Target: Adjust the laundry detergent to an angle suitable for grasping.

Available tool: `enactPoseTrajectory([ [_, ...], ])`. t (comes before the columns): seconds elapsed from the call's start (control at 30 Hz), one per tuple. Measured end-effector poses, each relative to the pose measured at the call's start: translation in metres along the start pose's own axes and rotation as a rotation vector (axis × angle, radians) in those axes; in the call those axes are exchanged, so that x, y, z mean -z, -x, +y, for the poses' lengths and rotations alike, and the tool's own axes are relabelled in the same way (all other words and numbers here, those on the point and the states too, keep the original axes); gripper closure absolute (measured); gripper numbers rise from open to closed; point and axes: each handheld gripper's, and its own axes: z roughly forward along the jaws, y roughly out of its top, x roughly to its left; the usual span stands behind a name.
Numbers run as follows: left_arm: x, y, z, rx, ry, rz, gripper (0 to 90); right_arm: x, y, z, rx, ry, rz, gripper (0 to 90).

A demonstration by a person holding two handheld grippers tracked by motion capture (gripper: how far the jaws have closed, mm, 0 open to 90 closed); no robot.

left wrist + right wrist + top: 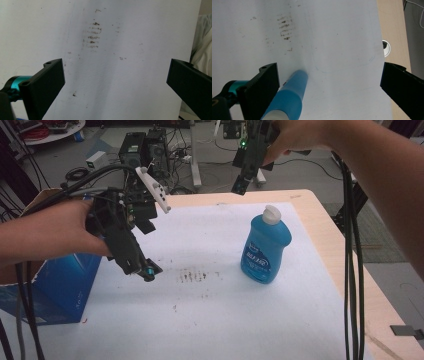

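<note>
A white sheet (210, 320) covers the table (327, 235) (brown smudges (192, 276) at its middle). A blue box (60, 290) sits at the left edge. The blue bottle (265, 245) stands upright right of centre. The left gripper (142, 267) hovers over the sheet, jaws spread, empty. The right gripper (242, 182) hangs above the bottle, jaws wide, empty.

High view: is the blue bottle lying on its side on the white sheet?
No, the blue bottle stands upright on the white sheet, its white cap on top.
</note>
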Motion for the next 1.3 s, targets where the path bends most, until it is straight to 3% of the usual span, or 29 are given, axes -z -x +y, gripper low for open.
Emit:
enactPoseTrajectory([
  [0.93,-0.001,-0.001,-0.003,0.022,0.013,0.002,1.6,0.005,-0.002,-0.004,0.002,0.013,-0.017,1.6],
  [1.3,-0.003,-0.001,-0.003,0.021,0.017,0.009,1.7,0.013,-0.011,-0.007,0.001,0.006,-0.038,1.6],
])
